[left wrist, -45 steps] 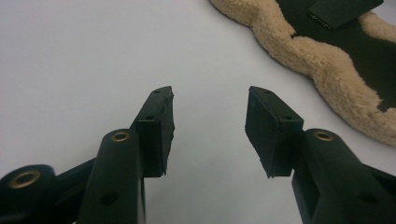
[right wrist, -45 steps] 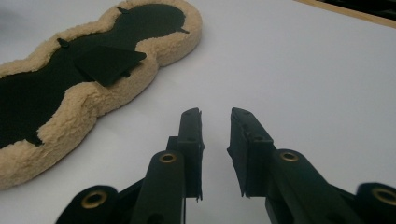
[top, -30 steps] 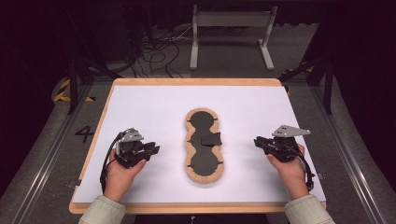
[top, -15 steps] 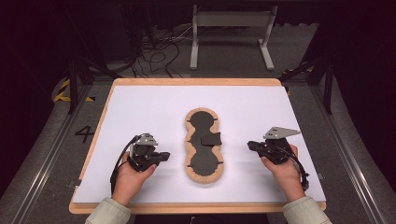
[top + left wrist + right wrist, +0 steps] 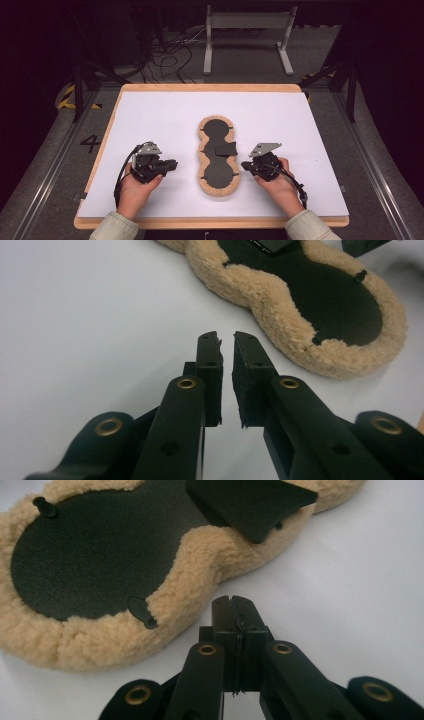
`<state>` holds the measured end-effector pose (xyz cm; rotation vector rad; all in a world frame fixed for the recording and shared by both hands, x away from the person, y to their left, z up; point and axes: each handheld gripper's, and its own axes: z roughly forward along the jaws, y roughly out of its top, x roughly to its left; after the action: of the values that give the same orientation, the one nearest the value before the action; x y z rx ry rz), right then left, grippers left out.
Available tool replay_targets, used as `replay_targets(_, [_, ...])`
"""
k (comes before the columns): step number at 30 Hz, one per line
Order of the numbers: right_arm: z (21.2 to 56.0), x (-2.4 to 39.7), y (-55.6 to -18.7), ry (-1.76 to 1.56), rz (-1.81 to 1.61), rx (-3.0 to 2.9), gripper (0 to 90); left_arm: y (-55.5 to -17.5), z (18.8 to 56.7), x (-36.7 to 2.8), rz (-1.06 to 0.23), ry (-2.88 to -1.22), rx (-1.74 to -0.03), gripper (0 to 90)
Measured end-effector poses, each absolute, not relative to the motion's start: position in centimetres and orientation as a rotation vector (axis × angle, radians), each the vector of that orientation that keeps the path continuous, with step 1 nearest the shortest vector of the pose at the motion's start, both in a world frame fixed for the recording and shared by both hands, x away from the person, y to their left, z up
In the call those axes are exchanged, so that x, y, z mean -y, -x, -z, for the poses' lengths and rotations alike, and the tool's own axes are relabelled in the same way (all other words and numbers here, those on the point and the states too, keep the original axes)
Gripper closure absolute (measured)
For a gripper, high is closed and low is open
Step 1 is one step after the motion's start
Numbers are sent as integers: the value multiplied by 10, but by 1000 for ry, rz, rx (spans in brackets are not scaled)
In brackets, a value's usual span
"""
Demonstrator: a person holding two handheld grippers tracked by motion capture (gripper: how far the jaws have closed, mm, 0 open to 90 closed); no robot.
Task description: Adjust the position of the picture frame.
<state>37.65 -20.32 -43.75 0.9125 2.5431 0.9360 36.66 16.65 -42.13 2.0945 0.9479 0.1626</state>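
A peanut-shaped fleece pad with black leathery inlay lies between the nearly-closed, empty left gripper and the fully closed right gripper.

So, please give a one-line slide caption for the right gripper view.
Closed tongs rest beside the fleece-edged black pad on the white table.

Table: white top with light wooden rim. One fleece-edged pad with black hourglass-shaped face lies flat directly on the top, near the middle, long axis running from the near edge toward the far edge, nearer the near edge.
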Motion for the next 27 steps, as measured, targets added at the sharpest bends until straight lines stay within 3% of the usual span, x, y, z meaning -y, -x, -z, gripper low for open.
replay_targets(14, [441,173,-367,-801,-865,-2637,900,-361,421,-186,-207,-2053,-1004,784])
replay_targets(27, [442,111,-362,-558,-882,-2786,900,-350,424,-214,-239,-2001,-1096,775])
